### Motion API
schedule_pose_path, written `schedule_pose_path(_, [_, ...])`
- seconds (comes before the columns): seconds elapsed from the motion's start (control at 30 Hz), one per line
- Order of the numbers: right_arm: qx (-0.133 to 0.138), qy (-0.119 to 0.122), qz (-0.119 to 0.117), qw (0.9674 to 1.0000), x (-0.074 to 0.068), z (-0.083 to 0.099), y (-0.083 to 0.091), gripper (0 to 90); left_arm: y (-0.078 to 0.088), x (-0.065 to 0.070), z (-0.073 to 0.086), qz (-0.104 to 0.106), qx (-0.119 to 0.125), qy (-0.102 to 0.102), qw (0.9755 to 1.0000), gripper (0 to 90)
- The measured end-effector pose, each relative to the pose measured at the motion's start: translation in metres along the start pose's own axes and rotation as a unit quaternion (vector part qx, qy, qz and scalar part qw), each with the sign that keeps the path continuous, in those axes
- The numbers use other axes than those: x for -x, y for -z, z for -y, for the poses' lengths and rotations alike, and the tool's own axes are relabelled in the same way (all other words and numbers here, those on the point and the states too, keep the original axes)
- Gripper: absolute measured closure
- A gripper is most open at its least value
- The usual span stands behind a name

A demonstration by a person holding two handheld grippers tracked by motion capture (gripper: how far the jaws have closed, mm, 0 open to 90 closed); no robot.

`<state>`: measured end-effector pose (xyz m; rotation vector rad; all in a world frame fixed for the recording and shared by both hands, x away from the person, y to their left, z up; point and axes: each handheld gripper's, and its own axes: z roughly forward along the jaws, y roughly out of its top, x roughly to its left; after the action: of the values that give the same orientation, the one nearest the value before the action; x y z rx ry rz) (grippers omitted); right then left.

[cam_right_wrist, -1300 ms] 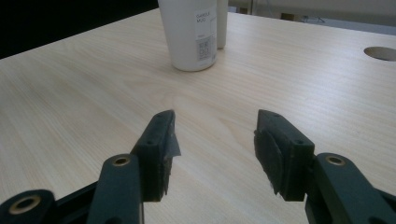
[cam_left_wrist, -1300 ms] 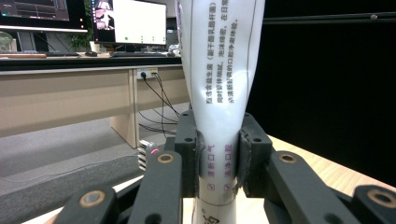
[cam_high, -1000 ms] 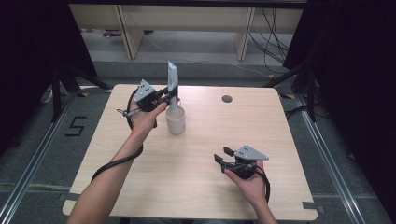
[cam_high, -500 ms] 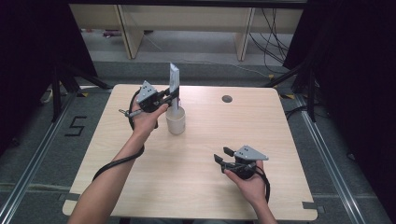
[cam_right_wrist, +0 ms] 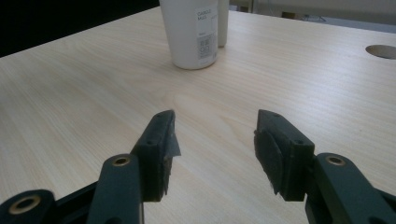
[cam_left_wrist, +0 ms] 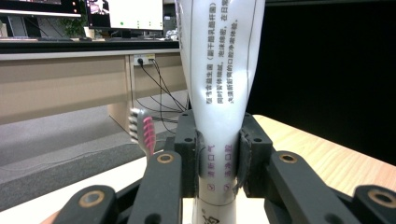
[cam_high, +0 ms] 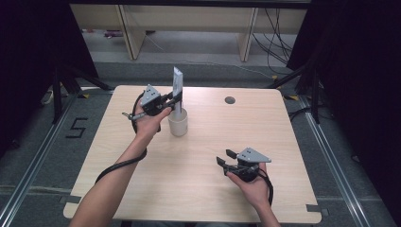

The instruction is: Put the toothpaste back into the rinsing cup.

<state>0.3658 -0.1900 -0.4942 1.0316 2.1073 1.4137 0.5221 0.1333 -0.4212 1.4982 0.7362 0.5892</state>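
Left gripper (cam_high: pixel 176 100) clamps a white tube (cam_left_wrist: pixel 219 70), upright between its jaws just above a cup (cam_high: pixel 178 123). Tube looks light, soft, squashable; grip low, gently. Right gripper (cam_high: pixel 225 158) rests open, well apart.

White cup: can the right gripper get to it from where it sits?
Probably yes. The right gripper has its fingers open, and bare table lies between it and the white cup. The left gripper holds the toothpaste tube above the cup, crowding the top.
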Motion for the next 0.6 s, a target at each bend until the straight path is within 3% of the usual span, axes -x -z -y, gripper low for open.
schedule_pose_path(0.03, [-0.007,-0.015,-0.002,0.9999,-0.002,0.0,0.001,48.5,0.0,0.0,0.001,0.0,-0.001,0.001,1.0,73.2])
schedule_pose_path(0.07, [-0.004,-0.006,0.0,1.0,-0.001,0.0,0.0,48.5,0.0,0.0,0.002,0.0,-0.002,0.002,1.0,73.1])
schedule_pose_path(0.1, [-0.01,-0.025,0.0,0.9996,-0.004,0.0,0.001,48.5,0.0,0.0,0.003,0.0,-0.003,0.002,1.0,73.1])
schedule_pose_path(0.13, [-0.006,-0.009,-0.001,0.9999,-0.001,0.0,0.0,48.5,0.0,0.0,0.004,-0.001,-0.003,0.003,1.0,73.1])
schedule_pose_path(0.33, [-0.006,-0.019,-0.003,0.9998,-0.003,0.001,0.0,48.5,0.0,0.0,0.006,-0.001,-0.007,0.003,1.0,73.1])
schedule_pose_path(0.4, [-0.001,-0.002,-0.006,1.0,-0.001,0.001,-0.002,48.5,0.0,0.0,0.008,0.0,-0.009,0.003,1.0,73.0])
schedule_pose_path(0.6, [-0.001,-0.002,-0.005,1.0,-0.001,0.0,-0.001,48.5,-0.001,-0.001,0.013,0.0,-0.013,0.006,0.9999,73.0])
